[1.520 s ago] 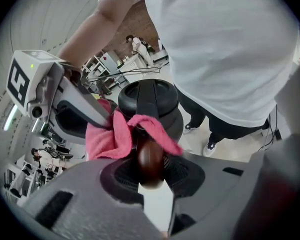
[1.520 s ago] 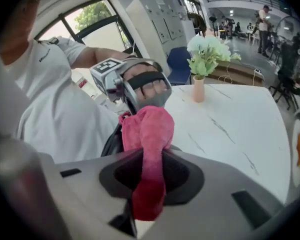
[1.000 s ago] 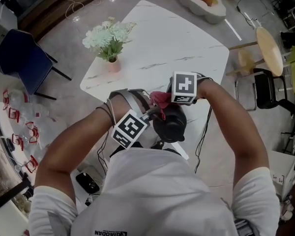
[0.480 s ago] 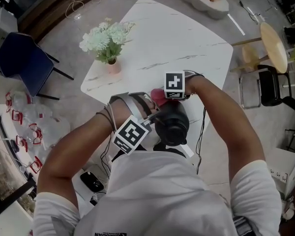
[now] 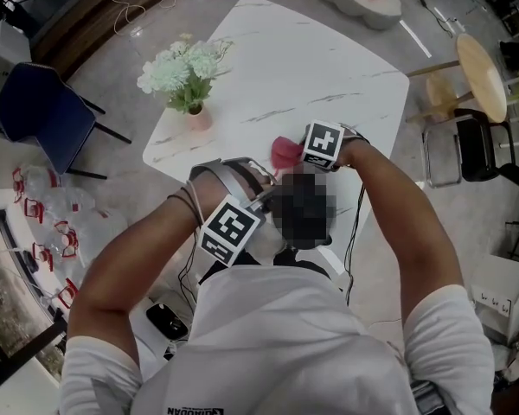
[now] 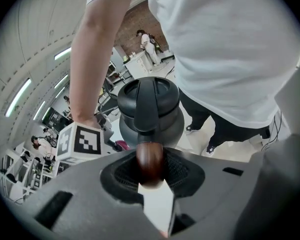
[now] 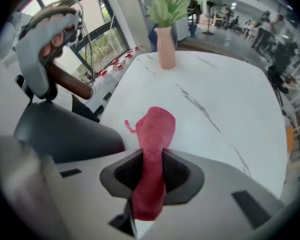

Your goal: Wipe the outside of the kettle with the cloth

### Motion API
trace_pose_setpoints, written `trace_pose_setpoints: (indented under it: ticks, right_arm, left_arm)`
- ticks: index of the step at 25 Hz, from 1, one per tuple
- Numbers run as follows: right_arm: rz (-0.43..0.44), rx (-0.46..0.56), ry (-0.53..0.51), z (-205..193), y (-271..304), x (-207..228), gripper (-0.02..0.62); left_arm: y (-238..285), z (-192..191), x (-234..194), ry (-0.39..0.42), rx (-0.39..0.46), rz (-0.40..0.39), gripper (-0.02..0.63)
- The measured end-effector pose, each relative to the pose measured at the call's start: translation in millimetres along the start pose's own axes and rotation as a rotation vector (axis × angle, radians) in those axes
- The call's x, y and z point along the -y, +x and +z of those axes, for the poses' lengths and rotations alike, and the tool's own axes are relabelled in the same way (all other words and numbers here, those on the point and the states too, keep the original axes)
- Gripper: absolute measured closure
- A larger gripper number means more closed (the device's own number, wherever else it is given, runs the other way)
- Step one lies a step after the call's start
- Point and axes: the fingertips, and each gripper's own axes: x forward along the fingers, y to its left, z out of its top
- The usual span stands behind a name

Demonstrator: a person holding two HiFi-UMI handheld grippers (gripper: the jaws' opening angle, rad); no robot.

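Observation:
A black kettle (image 6: 150, 106) stands near the front edge of the white marble table (image 5: 329, 67). In the head view a mosaic patch hides most of it. My left gripper (image 6: 151, 170) is shut on the kettle's brown wooden handle (image 6: 150, 160) and holds it from the near side. My right gripper (image 7: 152, 166) is shut on a red cloth (image 7: 155, 134), which hangs by the kettle's far side, next to its dark body (image 7: 65, 131). From the head view the cloth (image 5: 285, 151) shows just left of the right gripper's marker cube (image 5: 323, 145).
A pink vase of white flowers (image 5: 189, 72) stands at the table's left edge. On the floor are a blue chair (image 5: 43, 115) at the left and a round wooden stool (image 5: 476, 85) and a black chair (image 5: 471, 154) at the right. A dark device (image 5: 162, 320) lies near my left arm.
The right gripper has carried the red cloth from over the kettle's top down to its far side. The left gripper has stayed on the handle.

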Motion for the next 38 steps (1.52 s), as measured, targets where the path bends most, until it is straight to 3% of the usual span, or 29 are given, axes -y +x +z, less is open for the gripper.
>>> trace_pose_setpoints:
  ticks: [4, 10, 16, 20, 27, 32, 38]
  right_arm:
    - [-0.080, 0.147, 0.196, -16, -33, 17, 0.497]
    - [-0.295, 0.287, 0.476, -80, -80, 27, 0.497]
    - [-0.393, 0.540, 0.727, -124, -123, -15, 0.495]
    - [-0.439, 0.647, 0.863, -142, -130, -55, 0.495]
    - [-0.453, 0.717, 0.952, -135, -123, -107, 0.495]
    - [-0.465, 0.714, 0.978, -129, -120, -120, 0.495]
    - [-0.483, 0.717, 0.988, -121, -122, -129, 0.495]
  left_arm:
    - [6, -10, 1, -0.077, 0.018, -0.044, 0.505]
    - [14, -28, -10, -0.223, 0.036, -0.112, 0.500]
    - [20, -35, -18, -0.289, 0.030, -0.187, 0.499]
    - [25, -37, -24, -0.337, 0.019, -0.249, 0.497]
    - [22, -34, -25, -0.349, 0.044, -0.291, 0.499]
    - [20, -31, -28, -0.340, 0.079, -0.260, 0.492]
    - [15, -38, -34, -0.347, 0.109, -0.182, 0.397]
